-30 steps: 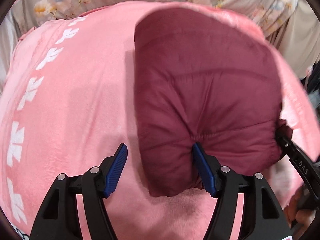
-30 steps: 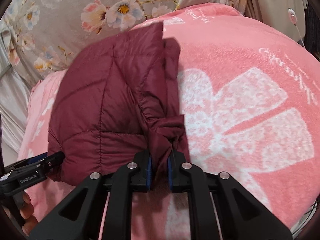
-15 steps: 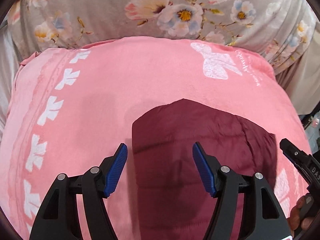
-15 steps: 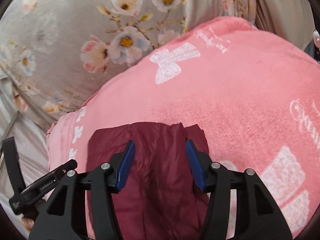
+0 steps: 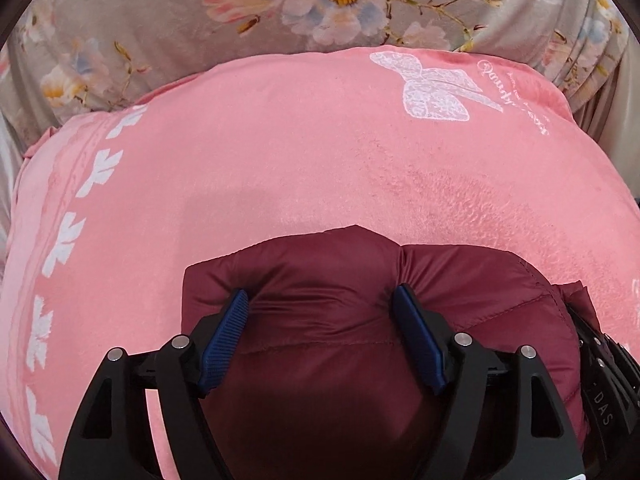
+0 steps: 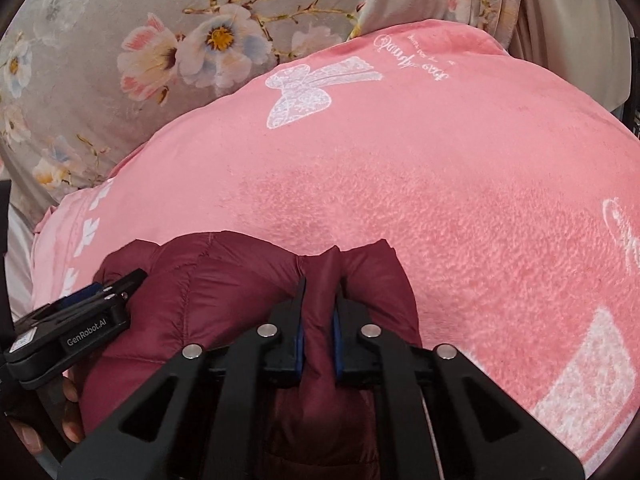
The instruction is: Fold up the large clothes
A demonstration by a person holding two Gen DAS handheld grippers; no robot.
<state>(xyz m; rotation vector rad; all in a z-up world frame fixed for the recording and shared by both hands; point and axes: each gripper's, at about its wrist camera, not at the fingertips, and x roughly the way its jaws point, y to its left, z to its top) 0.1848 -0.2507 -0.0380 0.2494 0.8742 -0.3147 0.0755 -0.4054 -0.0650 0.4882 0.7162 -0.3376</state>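
A dark red puffer jacket (image 5: pixel 328 264) lies folded on a pink blanket (image 5: pixel 280 140), low in both views. My left gripper (image 5: pixel 320 300) is pushed down into its near part. Its jaws are wide and still opening, with a puffy bulge of jacket between the blue pads (image 5: pixel 224 332). My right gripper (image 6: pixel 320 304) is closing its jaws, and they pinch a raised fold of the jacket (image 6: pixel 224 280). Each gripper shows in the other's view: the right gripper (image 5: pixel 600 360) at the jacket's right side, the left gripper (image 6: pixel 100 304) at its left, with a hand (image 6: pixel 68 420) under it.
The pink blanket (image 6: pixel 440 200) carries white bow and leaf prints and stretches far beyond the jacket. Behind it lies grey floral bedding (image 5: pixel 160 20), which also fills the upper left of the right wrist view (image 6: pixel 120 40).
The right gripper let go of the lifted jacket, opened, then shut again on a fold of it. The jacket now lies low on the blanket and the left gripper has sunk into it.
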